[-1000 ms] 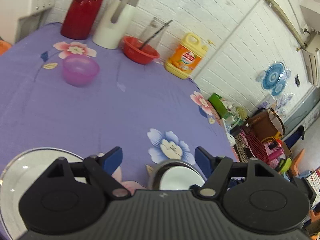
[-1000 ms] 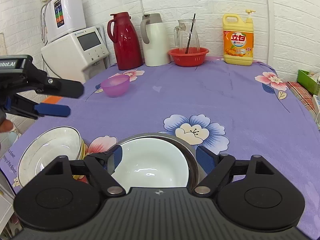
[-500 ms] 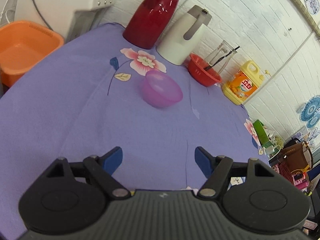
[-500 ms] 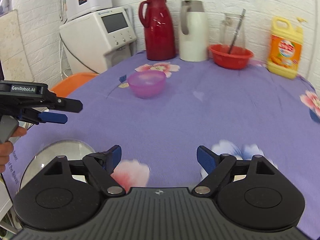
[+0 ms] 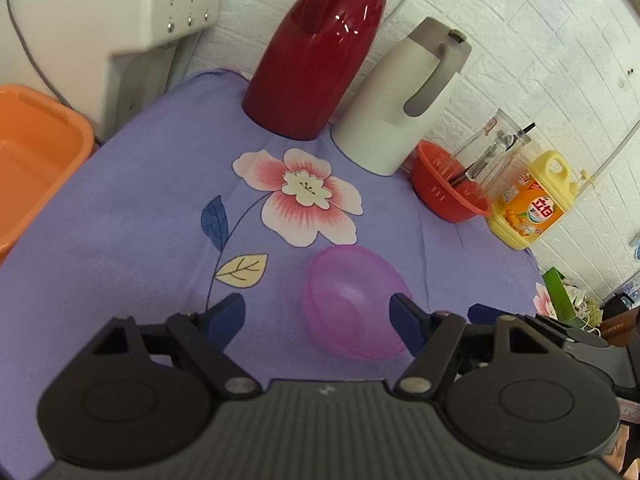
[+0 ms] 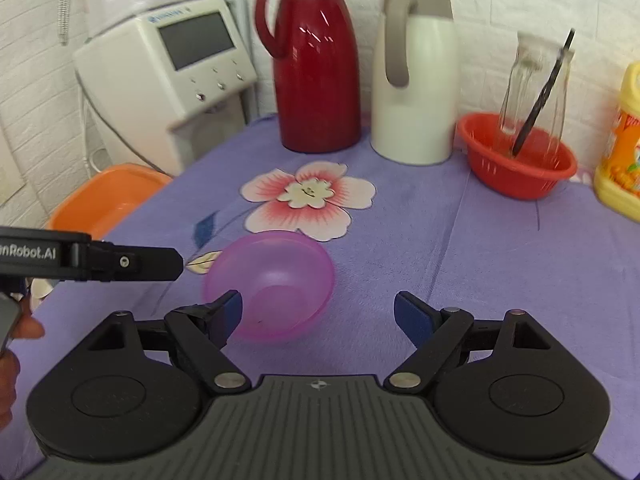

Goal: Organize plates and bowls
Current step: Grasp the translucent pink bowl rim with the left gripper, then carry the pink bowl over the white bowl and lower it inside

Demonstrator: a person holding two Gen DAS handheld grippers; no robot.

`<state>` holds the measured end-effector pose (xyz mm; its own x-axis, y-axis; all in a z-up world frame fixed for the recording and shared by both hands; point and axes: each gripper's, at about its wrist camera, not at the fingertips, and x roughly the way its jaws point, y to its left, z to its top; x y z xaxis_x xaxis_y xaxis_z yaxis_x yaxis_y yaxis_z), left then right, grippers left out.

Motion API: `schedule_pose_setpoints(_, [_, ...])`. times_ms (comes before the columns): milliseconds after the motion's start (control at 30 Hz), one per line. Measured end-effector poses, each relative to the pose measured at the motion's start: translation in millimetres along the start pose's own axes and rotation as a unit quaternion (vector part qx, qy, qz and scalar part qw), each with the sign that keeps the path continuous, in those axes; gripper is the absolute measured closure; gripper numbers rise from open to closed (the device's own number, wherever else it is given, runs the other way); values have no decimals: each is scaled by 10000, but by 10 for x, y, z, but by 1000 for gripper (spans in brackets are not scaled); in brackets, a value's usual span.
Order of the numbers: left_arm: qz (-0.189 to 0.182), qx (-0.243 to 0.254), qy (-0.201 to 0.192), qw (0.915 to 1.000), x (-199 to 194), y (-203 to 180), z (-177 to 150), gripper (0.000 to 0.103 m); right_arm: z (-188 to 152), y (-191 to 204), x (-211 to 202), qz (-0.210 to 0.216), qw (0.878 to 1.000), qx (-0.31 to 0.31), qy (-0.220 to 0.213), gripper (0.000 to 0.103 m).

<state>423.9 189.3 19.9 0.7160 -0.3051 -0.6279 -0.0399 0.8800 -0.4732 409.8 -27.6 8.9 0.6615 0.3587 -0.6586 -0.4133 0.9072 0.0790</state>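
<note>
Purple floral cloth covers the table (image 6: 500, 248); a white brick wall (image 5: 540, 40) stands behind; red thermos (image 6: 316, 64), white thermos (image 6: 416, 80) and red strainer basket (image 6: 516, 164) line the rear edge. The purple plastic bowl (image 6: 272, 284) sits upright, mouth upward, round with no long axis, near the printed flower. Left hand-held gripper (image 5: 318, 316) angles downward, released, bowl ahead between its fingers; right hand-held gripper (image 6: 318, 314) likewise released, left finger (image 6: 230, 312) overlapping the bowl rim, contact unclear.
</note>
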Motion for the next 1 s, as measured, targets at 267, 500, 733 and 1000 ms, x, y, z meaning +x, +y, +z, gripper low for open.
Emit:
schedule_pose_setpoints(267, [-114,122,429,9989,496,-50,48,48,18,-101,489,85,9989,74,464,0])
schedule_pose_setpoints(500, [-112,177,515,9985,601,-129,-43,72,-10,27,557,147,9983,-93,556,17])
schedule_pose_setpoints(733, [-35,277,412,9988,390,-240,-173,82,-117,224,359,219,9971,-421,593,38])
schedule_pose_setpoints(1000, [-330,540,84,9980,-212,-650,-395,82,-198,268,-314,106,9988,-433,195,31])
